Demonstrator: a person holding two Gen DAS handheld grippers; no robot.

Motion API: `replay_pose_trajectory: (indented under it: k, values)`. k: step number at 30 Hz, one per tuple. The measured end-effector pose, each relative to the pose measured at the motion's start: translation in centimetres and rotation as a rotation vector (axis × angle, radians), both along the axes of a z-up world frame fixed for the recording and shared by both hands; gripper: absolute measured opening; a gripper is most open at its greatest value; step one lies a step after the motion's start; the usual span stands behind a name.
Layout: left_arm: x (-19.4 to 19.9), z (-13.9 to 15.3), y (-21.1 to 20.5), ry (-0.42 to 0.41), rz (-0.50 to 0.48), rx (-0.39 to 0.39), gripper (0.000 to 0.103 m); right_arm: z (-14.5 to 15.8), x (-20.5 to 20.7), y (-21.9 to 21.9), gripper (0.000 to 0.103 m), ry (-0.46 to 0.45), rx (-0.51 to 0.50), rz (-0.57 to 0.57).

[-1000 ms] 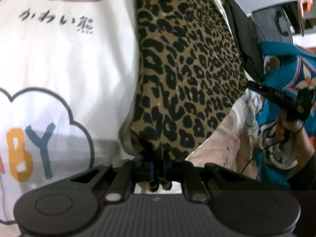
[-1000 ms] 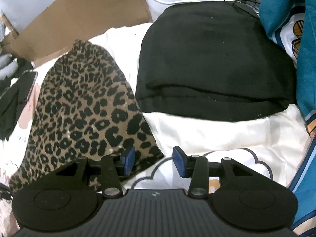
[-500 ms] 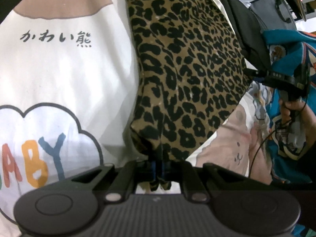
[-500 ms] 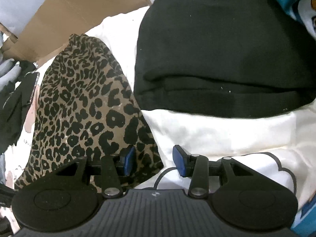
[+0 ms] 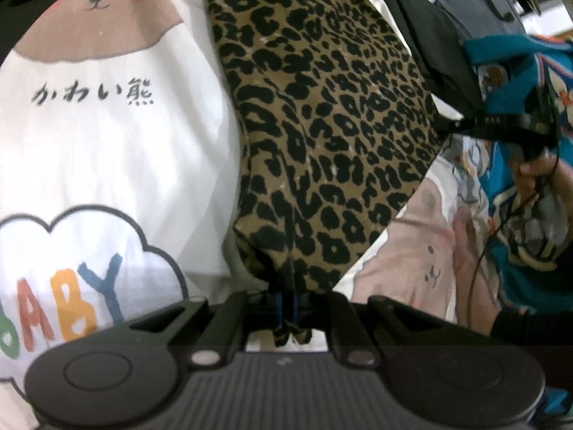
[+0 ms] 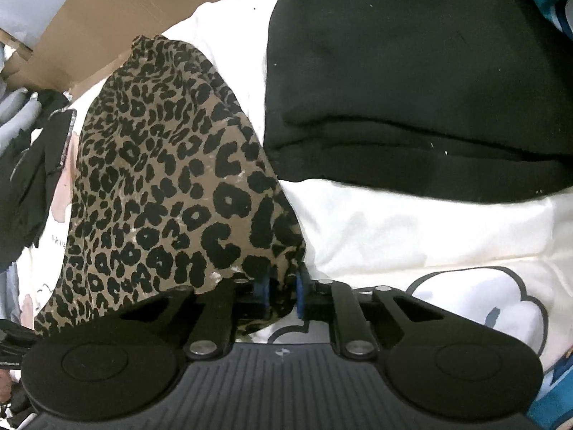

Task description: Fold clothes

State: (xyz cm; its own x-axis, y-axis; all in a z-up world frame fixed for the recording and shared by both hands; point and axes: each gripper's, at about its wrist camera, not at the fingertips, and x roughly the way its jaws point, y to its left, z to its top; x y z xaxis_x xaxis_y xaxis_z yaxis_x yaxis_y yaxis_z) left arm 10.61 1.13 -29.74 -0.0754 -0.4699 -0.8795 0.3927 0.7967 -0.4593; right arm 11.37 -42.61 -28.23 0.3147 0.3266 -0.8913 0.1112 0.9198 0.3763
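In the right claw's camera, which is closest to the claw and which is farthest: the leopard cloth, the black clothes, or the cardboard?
1. Leopard-print cloth: pinched in the right claw, on its left.
2. Folded black garment: farther ahead, to the right, lying on the white shirt.
3. Cardboard: farthest, top left.

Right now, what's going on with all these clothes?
A person is folding laundry with a hand-held gripper in each hand. The left gripper is shut on one corner of a leopard cloth. The right gripper is closed on another corner of it. The cloth lies over a white shirt, next to a folded black garment.
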Motion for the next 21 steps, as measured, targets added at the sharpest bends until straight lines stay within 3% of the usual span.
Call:
replay_pose_trajectory:
  k: [6,10,13,21]
  values:
    - [0.0,0.7,-0.2,-0.003,0.024,0.031,0.005,1.1,0.0,-0.4,0.006,0.045,0.021,-0.089]
    - [0.0,1.8,-0.1,-0.02,0.011,0.055,0.005,2.9,0.8,0.4,0.006,0.077,-0.006,0.002]
    - [0.4,2.3,-0.1,-0.023,0.022,0.074,0.005,4.0,1.4,-0.1,0.006,0.12,0.018,-0.017]
    - [-0.6,5.3,0.4,-0.077,-0.018,0.091,0.005,8.8,2.8,4.5,0.006,0.193,-0.095,0.13]
